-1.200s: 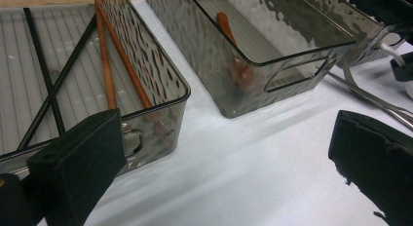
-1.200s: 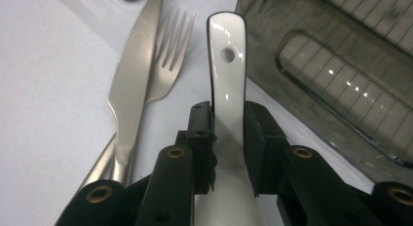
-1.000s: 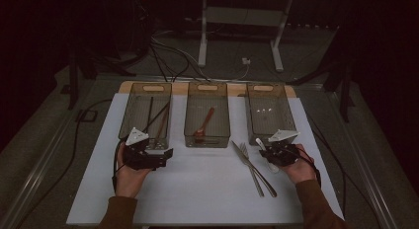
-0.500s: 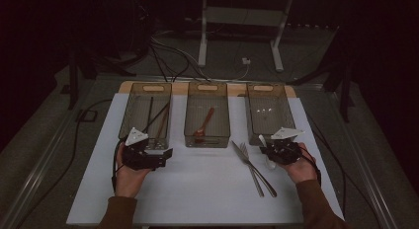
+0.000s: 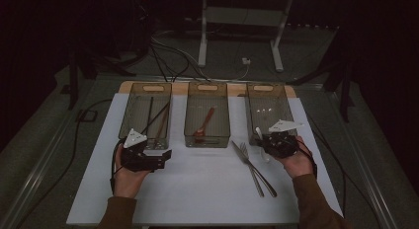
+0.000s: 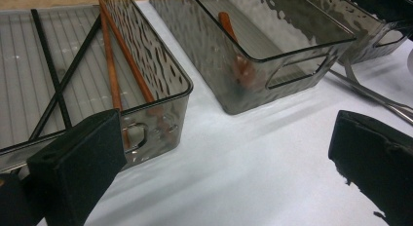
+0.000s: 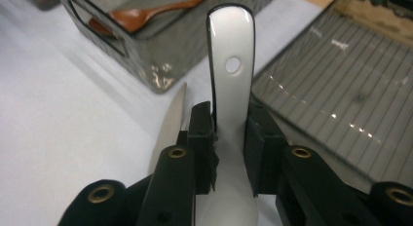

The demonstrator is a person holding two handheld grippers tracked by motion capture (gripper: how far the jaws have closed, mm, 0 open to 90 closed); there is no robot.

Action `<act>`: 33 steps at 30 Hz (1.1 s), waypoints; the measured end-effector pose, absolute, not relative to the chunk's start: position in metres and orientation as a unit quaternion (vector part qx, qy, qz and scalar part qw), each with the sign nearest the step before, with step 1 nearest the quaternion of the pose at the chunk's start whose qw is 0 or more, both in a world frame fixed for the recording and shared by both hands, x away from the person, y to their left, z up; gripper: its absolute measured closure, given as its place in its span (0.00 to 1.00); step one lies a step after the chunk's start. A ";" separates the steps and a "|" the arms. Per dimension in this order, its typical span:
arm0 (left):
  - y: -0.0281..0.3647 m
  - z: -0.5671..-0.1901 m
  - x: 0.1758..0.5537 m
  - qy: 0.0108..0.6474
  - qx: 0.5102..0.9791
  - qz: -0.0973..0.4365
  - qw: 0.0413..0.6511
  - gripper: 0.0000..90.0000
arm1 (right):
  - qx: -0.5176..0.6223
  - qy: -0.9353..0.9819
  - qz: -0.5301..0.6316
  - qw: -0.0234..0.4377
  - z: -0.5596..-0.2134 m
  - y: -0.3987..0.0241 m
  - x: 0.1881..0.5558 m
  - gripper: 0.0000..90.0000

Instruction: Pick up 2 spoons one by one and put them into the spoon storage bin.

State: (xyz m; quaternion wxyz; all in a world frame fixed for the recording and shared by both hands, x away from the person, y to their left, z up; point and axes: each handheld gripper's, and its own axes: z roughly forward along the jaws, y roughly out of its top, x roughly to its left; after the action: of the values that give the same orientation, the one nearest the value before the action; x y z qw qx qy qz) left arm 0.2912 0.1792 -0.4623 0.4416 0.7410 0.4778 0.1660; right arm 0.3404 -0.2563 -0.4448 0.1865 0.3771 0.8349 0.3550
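1. The right gripper [image 7: 229, 153] has its fingers [image 7: 202, 143] clamped on a white spoon [image 7: 231, 65], pinching the handle from both sides at the narrow stretch where it widens toward the bowl. The left gripper [image 5: 148, 157] rests on the table [image 5: 197, 189] with its fingers [image 6: 78, 162] wide apart and nothing between them.
2. The spoon sits just in front of the near end of the right bin [image 5: 269, 110], at about 5 o'clock from the middle bin [image 5: 207, 113]; I cannot tell whether its bowl touches the table.
3. Handling, as I judge it: glossy, stiff, probably ceramic or hard plastic, so light but slippery, and likely to chip if dropped. The flat handle gives the pads two parallel faces; a hold near the bowl keeps it from swinging.
4. In the right gripper view its long axis runs straight out between the fingers, the handle end with its small hole at 12 o'clock, the bowl back at 6. In the high view the handle points toward roughly 11 o'clock.
5. A knife and fork [image 5: 254, 167] lie crossed on the table, just left of the spoon.
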 end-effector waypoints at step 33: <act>0.183 -0.471 0.285 0.480 0.743 0.165 0.436 0.01 | 0.372 0.803 0.421 0.199 -0.397 -0.192 0.380 0.84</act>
State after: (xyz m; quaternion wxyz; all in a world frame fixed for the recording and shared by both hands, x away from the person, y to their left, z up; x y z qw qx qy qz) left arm 0.2848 0.1830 -0.4714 0.4357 0.7434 0.4798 0.1649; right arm 0.3799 -0.1923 -0.3972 0.1989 0.3717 0.8029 0.4214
